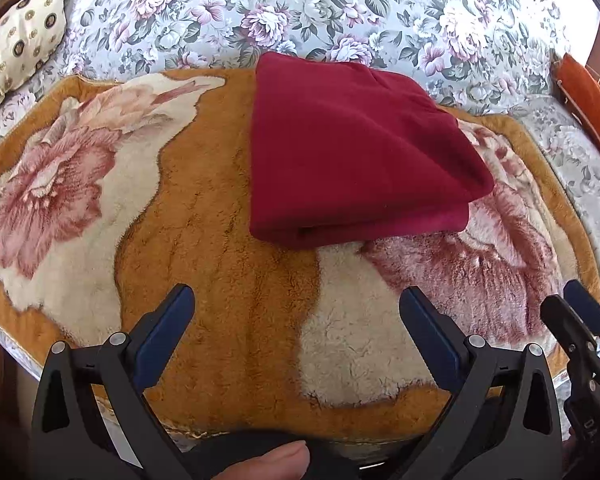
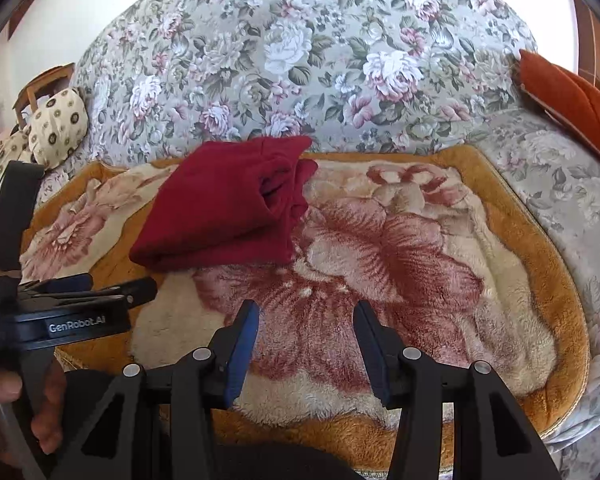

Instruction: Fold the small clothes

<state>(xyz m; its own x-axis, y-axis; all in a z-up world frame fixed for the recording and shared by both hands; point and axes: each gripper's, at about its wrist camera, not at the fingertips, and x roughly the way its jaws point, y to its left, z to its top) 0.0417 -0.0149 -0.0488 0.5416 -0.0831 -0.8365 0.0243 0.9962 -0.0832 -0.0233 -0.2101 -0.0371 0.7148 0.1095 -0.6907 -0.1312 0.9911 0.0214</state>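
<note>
A dark red garment [image 1: 356,152] lies folded into a compact stack on a plush orange blanket [image 1: 228,216] with pink flowers. It also shows in the right wrist view [image 2: 224,208], left of centre. My left gripper [image 1: 296,300] is open and empty, held short of the garment's near edge. My right gripper [image 2: 306,312] is open and empty, to the right of the garment and nearer than it. The right gripper shows at the right edge of the left wrist view [image 1: 572,304]. The left gripper shows at the left of the right wrist view [image 2: 112,286].
The blanket [image 2: 500,208] lies on a bed with a grey floral cover [image 2: 300,60]. A cream patterned pillow [image 1: 24,36] sits at the far left. An orange cushion [image 2: 572,96] leans at the right edge.
</note>
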